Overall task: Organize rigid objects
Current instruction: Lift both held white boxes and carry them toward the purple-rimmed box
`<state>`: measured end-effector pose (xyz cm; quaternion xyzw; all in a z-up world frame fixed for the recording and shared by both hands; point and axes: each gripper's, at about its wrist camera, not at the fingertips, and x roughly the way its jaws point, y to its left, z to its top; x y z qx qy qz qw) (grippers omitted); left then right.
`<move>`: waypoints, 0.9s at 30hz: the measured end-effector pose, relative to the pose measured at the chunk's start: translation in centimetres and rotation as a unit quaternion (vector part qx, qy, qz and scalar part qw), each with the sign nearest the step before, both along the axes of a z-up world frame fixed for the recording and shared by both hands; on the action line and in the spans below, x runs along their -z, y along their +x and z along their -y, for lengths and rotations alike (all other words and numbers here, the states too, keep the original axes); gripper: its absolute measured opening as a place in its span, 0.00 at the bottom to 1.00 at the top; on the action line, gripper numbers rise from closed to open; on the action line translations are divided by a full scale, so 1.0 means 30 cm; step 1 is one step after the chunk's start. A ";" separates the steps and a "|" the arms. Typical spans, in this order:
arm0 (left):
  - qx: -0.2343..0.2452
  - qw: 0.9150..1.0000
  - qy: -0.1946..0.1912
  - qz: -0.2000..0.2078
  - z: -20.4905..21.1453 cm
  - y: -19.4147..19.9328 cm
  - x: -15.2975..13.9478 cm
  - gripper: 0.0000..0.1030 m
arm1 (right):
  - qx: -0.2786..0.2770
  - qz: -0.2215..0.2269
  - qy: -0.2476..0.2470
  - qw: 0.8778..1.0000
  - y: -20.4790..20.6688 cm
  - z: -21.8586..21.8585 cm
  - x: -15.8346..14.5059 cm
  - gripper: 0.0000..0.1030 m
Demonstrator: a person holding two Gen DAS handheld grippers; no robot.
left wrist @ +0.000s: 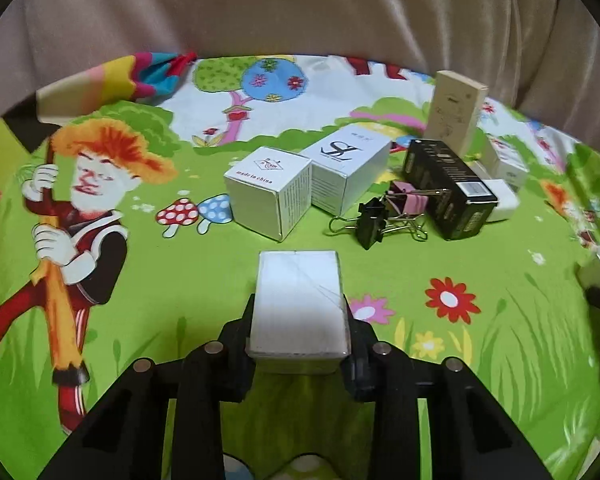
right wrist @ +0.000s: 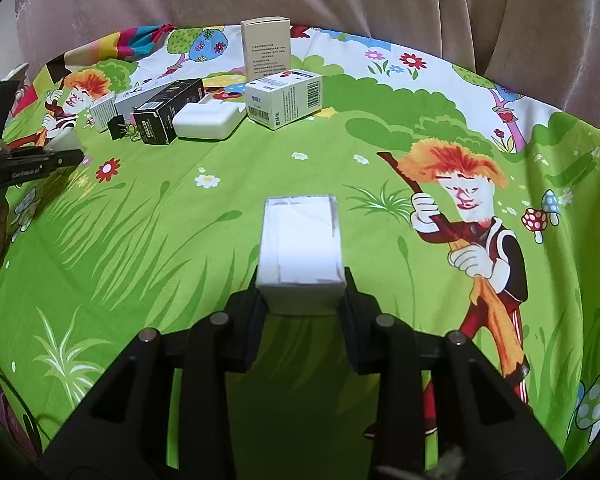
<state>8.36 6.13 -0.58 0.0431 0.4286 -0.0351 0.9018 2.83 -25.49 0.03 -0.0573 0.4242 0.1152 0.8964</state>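
My left gripper [left wrist: 299,320] is shut on a plain white box [left wrist: 299,300], held just above the cartoon cloth. My right gripper [right wrist: 302,284] is shut on another white box [right wrist: 300,240], also low over the cloth. Ahead of the left gripper lie a white cube box [left wrist: 268,192], a white logo box [left wrist: 346,168], a black box [left wrist: 448,184], an upright beige box [left wrist: 454,112], a black binder clip [left wrist: 370,220] and a pink one [left wrist: 410,200]. The same group shows far left in the right wrist view, with the black box [right wrist: 168,110] and a white charger [right wrist: 206,120].
A printed white medicine box [right wrist: 286,96] and the upright beige box [right wrist: 266,46] stand at the back. The left gripper's body [right wrist: 24,164] shows at the left edge. The green cloth [right wrist: 160,220] is bordered behind by beige sofa cushions [left wrist: 300,8].
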 end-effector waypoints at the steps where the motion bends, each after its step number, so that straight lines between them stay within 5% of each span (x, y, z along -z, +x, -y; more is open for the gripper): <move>1: -0.002 1.000 0.023 0.005 0.025 -0.010 -0.002 0.34 | 0.000 0.000 0.000 1.000 0.000 0.000 0.000 0.37; 7: -0.026 0.999 0.037 0.004 0.106 -0.118 -0.010 0.34 | 0.000 -0.001 0.003 1.000 -0.002 0.000 0.000 0.37; 11: -0.037 0.999 0.008 -0.003 0.187 -0.239 -0.016 0.34 | 0.000 -0.001 0.003 1.000 -0.001 0.002 -0.001 0.37; 19: 0.014 0.999 -0.018 0.034 0.372 -0.407 -0.146 0.34 | 0.028 0.017 0.011 0.999 -0.040 0.009 -0.029 0.36; 23: 0.018 0.989 -0.010 0.143 0.402 -0.522 -0.370 0.34 | 0.079 0.139 0.067 0.985 -0.236 0.016 -0.221 0.36; 27: 0.009 0.958 -0.012 0.285 0.397 -0.686 -0.598 0.34 | 0.086 0.322 0.053 0.941 -0.510 -0.012 -0.475 0.36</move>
